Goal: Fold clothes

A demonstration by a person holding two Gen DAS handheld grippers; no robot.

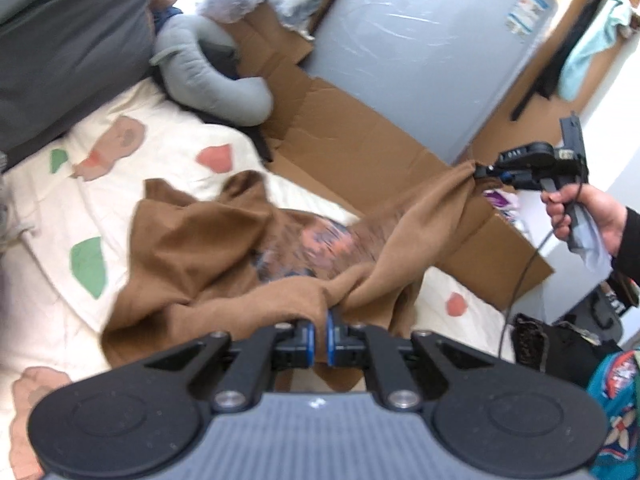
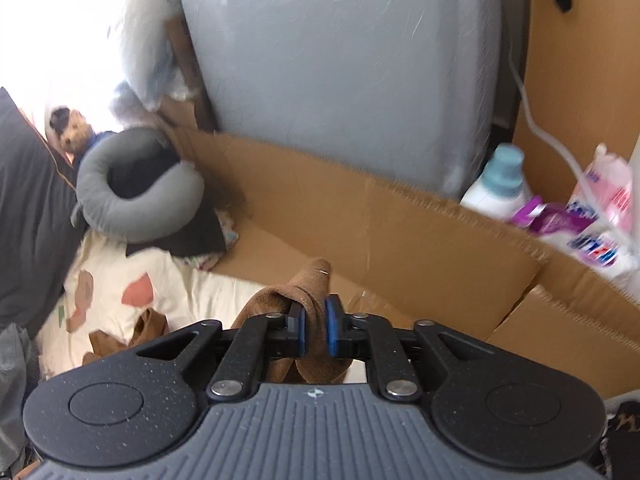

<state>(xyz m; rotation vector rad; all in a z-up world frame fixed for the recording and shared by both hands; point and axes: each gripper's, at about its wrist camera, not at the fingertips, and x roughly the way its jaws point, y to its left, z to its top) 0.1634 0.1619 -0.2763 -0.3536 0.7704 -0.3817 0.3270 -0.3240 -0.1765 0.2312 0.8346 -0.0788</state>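
One bed [image 1: 168,148], one brown garment [image 1: 192,248], two grippers, left gripper [image 1: 320,334], right gripper [image 2: 315,330]

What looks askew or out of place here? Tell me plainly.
The brown garment lies crumpled, not flat, on the patterned bedspread, strung between the left tongs and right tongs. Flattened cardboard leans along the bed.
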